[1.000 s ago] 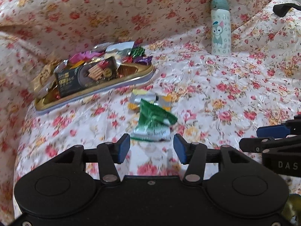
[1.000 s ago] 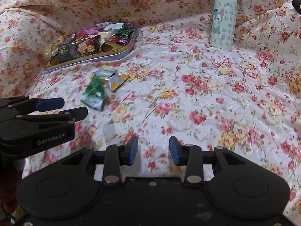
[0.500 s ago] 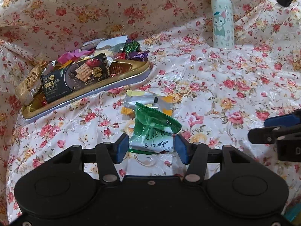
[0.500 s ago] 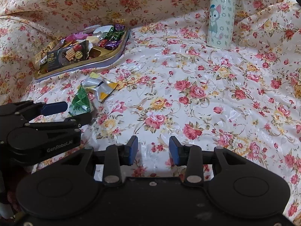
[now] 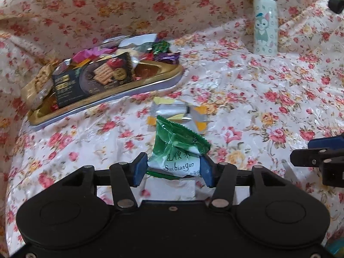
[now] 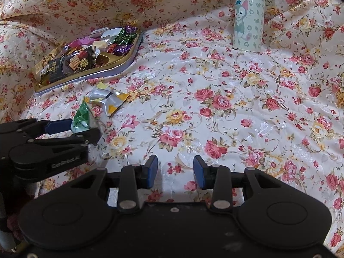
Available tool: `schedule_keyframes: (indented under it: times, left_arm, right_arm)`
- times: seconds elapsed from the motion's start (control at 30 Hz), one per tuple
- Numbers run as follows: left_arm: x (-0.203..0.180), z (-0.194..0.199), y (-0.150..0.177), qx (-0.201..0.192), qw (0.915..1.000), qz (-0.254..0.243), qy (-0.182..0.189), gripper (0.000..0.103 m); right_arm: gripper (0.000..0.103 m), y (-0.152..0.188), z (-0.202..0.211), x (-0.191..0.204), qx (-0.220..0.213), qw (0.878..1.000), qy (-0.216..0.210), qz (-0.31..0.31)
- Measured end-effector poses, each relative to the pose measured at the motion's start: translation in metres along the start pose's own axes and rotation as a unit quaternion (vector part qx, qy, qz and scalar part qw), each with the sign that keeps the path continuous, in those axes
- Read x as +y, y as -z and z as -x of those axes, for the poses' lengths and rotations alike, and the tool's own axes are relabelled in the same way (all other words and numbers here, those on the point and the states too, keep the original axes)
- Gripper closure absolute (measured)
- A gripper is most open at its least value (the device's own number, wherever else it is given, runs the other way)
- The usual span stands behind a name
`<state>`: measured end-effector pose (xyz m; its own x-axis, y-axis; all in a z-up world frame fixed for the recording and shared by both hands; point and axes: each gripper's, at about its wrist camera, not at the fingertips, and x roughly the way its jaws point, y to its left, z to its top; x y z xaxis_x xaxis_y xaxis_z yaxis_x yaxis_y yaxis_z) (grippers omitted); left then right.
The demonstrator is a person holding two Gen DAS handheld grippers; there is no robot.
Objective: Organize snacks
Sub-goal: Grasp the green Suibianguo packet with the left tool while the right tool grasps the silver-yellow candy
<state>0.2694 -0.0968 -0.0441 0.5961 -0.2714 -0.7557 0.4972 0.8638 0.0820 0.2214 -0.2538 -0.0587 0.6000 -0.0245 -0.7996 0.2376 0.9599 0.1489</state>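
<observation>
Left wrist view showed the left claw (image 5: 173,168) closing on the green Suibianguo packet (image 5: 178,150), pads touching its sides, below the tray (image 5: 163,79). Best squeeze gently, lift clear. Right claw (image 6: 175,171) hung spread, empty.

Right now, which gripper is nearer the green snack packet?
Left. The left gripper has the green snack packet between its closing jaws; the right gripper hangs empty over bare cloth, well off to the packet's side.
</observation>
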Motion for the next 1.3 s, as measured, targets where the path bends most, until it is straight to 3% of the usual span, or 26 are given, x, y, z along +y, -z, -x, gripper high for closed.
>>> schedule_keyframes:
  times: [0.33, 0.6, 0.83, 1.13, 1.3]
  left_arm:
    - [0.038, 0.001, 0.011, 0.038, 0.995, 0.06, -0.07, 0.045]
    - [0.03, 0.002, 0.024, 0.003, 0.9945, 0.038, -0.098, 0.045]
    - [0.034, 0.004, 0.027, -0.005, 0.9951, 0.043, -0.089, 0.045]
    - [0.041, 0.001, 0.026, 0.009, 0.9959, 0.057, -0.069, 0.045]
    - [0.04, 0.0, 0.025, 0.01, 0.9958, 0.059, -0.07, 0.045]
  right_arm:
    - [0.063, -0.004, -0.001, 0.013, -0.004, 1.0, -0.007, 0.017]
    - [0.063, -0.01, -0.002, 0.029, -0.018, 0.999, -0.014, 0.041]
    - [0.062, -0.026, -0.009, 0.046, -0.039, 0.996, -0.024, 0.072]
    - [0.045, -0.048, -0.03, 0.07, -0.066, 0.988, -0.035, 0.132]
    - [0.041, -0.059, -0.046, 0.081, -0.071, 0.982, -0.043, 0.168]
